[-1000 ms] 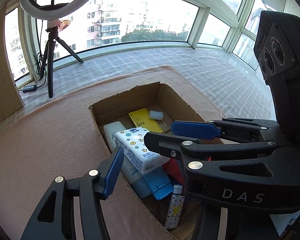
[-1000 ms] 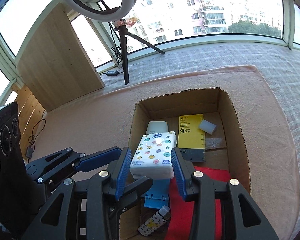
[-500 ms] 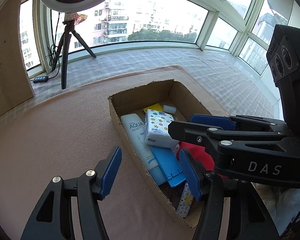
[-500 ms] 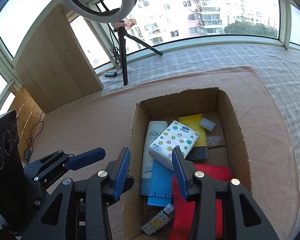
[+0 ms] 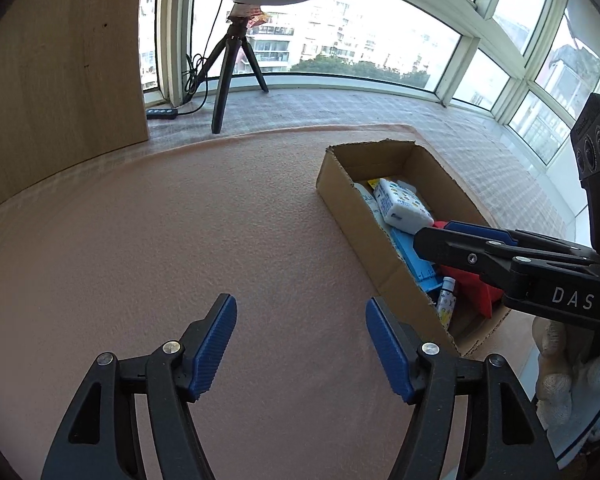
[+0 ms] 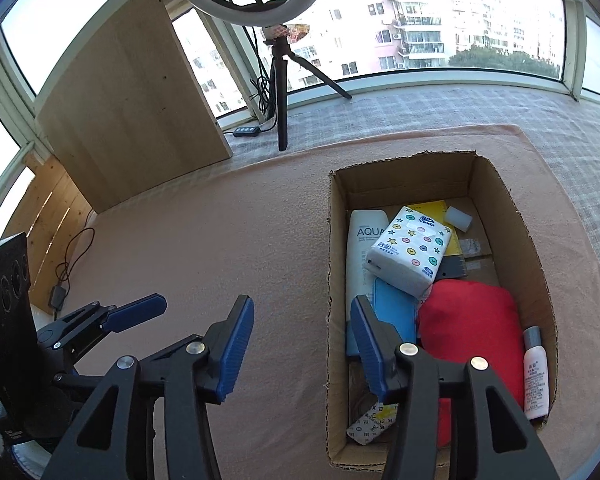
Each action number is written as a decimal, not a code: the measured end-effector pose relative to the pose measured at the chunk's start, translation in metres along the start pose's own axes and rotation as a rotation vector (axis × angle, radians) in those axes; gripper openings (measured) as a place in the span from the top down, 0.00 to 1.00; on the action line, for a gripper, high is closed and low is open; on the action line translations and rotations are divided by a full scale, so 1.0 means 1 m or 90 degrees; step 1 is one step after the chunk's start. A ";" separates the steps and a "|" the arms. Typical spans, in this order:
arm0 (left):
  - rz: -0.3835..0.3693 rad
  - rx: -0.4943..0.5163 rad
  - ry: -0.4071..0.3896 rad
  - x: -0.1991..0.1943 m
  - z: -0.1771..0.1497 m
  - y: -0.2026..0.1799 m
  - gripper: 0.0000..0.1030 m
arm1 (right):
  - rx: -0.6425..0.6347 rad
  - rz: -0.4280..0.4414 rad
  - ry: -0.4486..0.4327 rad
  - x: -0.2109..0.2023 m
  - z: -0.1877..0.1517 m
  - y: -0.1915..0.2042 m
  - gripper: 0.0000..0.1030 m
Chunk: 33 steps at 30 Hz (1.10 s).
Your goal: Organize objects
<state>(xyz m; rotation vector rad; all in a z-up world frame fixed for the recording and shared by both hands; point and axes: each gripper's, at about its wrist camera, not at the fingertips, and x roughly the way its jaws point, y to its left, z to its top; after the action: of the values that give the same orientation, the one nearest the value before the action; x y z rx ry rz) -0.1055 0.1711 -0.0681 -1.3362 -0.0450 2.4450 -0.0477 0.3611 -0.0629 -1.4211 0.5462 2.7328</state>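
Observation:
An open cardboard box sits on the pink mat. Inside, a star-patterned tissue pack lies on a white AQUA bottle and a blue flat case. A red pouch, a small pink bottle and a patterned tube lie nearer. My right gripper stands open and empty over the box's near left wall. In the left wrist view the box and tissue pack are at the right. My left gripper is open over bare mat.
A ring light on a tripod stands behind the mat, with a wooden board to its left and a power strip between them. A gloved hand holds the right gripper. Windows curve around the far side.
The right gripper opened and let the tissue pack drop into the box, then drew back. The left gripper swung left, away from the box, over bare mat.

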 end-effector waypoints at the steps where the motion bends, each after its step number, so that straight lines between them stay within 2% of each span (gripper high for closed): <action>1: 0.006 -0.006 0.000 -0.005 -0.004 0.008 0.31 | -0.001 0.000 0.000 0.001 -0.004 0.006 0.52; 13: 0.088 -0.090 -0.006 -0.068 -0.061 0.093 0.23 | -0.046 -0.021 0.002 0.014 -0.052 0.090 0.50; 21: 0.148 -0.133 0.008 -0.094 -0.109 0.134 0.23 | -0.091 -0.033 0.003 0.015 -0.083 0.136 0.49; 26: 0.143 -0.157 0.002 -0.113 -0.126 0.146 0.23 | -0.107 -0.033 0.002 0.013 -0.098 0.156 0.49; 33: 0.151 -0.151 -0.015 -0.134 -0.135 0.150 0.19 | -0.120 -0.039 -0.005 0.010 -0.110 0.174 0.49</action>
<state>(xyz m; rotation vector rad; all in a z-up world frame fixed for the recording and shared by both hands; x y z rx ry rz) 0.0279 -0.0315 -0.0635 -1.4872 -0.1995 2.7240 0.0037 0.1618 -0.0768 -1.4369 0.2454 2.8029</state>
